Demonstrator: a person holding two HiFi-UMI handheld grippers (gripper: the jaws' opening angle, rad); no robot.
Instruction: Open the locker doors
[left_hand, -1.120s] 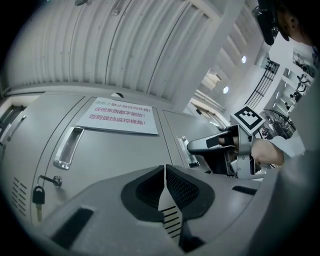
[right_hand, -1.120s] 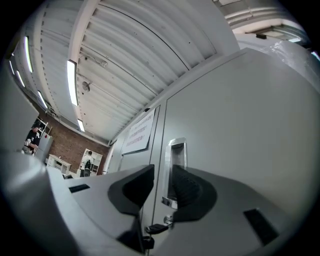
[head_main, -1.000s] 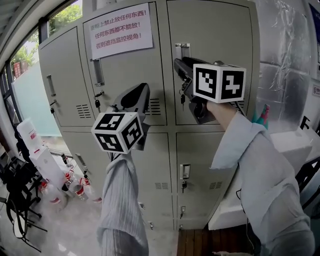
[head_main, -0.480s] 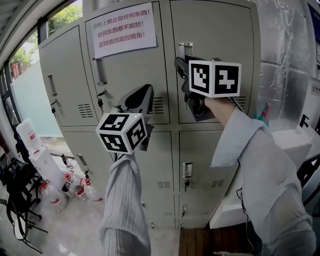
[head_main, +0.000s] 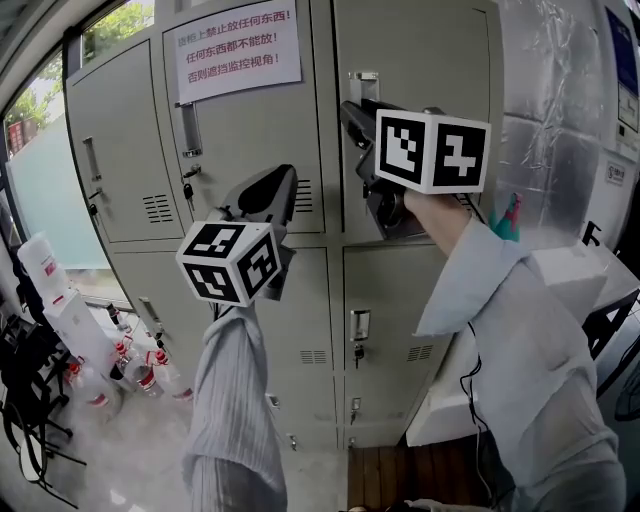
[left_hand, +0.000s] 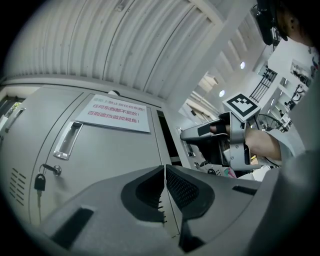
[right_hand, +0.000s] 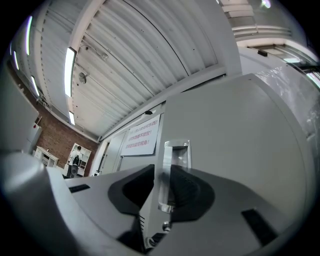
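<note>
My right gripper (right_hand: 162, 172) is closed on the handle (right_hand: 176, 152) of the top right door (head_main: 425, 60). The handle sits by the door's left edge. In the left gripper view a thin dark gap (left_hand: 167, 135) runs along that edge. My left gripper (left_hand: 165, 169) is closed with nothing in it. It is up in front of the middle door (head_main: 250, 130), below the sign (head_main: 238, 45). 1 key (head_main: 187, 190) hangs in that door's lock. Right of the lockers there is a shiny sheet (head_main: 555, 120) and a white box (head_main: 575, 280), close to my right arm. On the left, bottles (head_main: 130, 365) stand on the floor near the bottom lockers.
</note>
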